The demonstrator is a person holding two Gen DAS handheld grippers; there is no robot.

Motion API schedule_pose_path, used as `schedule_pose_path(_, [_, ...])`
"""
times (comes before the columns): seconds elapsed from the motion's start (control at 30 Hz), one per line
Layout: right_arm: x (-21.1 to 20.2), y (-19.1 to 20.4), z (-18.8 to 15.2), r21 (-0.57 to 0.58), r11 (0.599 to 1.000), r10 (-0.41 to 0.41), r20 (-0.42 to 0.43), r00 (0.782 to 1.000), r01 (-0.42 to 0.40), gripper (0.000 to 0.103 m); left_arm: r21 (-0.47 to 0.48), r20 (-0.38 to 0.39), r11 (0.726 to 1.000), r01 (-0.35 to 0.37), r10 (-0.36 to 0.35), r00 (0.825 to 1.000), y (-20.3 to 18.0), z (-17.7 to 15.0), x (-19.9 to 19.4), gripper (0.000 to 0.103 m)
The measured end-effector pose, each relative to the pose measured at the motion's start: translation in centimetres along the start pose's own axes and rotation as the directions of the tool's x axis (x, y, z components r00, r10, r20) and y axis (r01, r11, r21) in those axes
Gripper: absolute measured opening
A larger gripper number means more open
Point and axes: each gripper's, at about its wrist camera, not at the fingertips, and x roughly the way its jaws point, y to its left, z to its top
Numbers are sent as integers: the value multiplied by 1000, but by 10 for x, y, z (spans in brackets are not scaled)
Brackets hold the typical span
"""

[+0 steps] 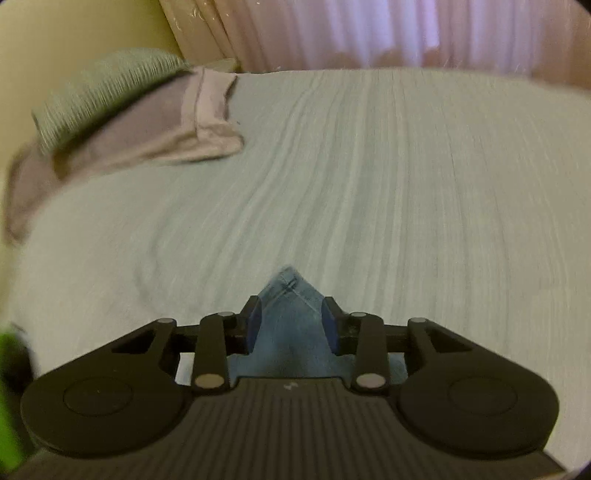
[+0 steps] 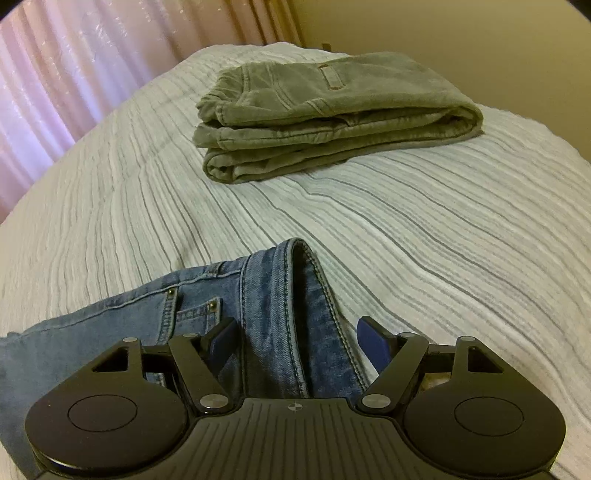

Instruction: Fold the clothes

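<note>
Two hand-held grippers work over a bed (image 2: 424, 229) covered by a pale ribbed bedspread. Left hand-held gripper (image 1: 293, 325): its blue pads (image 1: 255, 325) stand on either side of a peak of blue denim, the cloth filling the gap between them and rising to a point just beyond the fingertips; the jaws appear clamped on this fold of the jeans (image 1: 291, 332). Right hand-held gripper (image 2: 297, 345): its jaws stand apart, straddling the waistband end of the same jeans (image 2: 280, 314), whose seamed edge runs up between the pads without being pressed by either. The jeans lie on the near part of the bed, pocket rivets visible to the left. Farther back rests a folded grey-green garment (image 2: 332, 118). In the blurred left wrist view, a folded mauve garment (image 1: 155, 136) lies at the far left, under a green ribbed item (image 1: 99, 88). Pink curtains (image 1: 369, 29) hang behind the bed.
</note>
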Motion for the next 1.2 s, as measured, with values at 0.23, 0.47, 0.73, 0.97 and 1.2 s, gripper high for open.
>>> schedule_pose_path(0.23, [6, 8, 0, 16, 999, -52, 3, 999, 52, 75, -414, -119, 901, 130, -195, 974, 96, -86, 39, 36])
schedule_pose_path(0.47, [9, 16, 5, -1, 996, -93, -20, 995, 93, 75, -493, -110, 855, 158, -241, 964, 96, -112, 80, 5])
schedule_pose_path(0.73, [7, 25, 7, -25, 993, -114, -22, 993, 113, 75, -252, 194, 891, 377, -335, 922, 138, -65, -27, 6])
schedule_pose_path(0.97, [-34, 26, 3, -74, 991, -109, 20, 994, 110, 75, -188, -55, 977, 102, -115, 992, 138, -143, 44, 19])
schedule_pose_path(1.2, [-90, -7, -7, -47, 999, -14, 28, 1000, 15, 75, -200, 16, 969, 147, -146, 989, 131, -171, -19, 18])
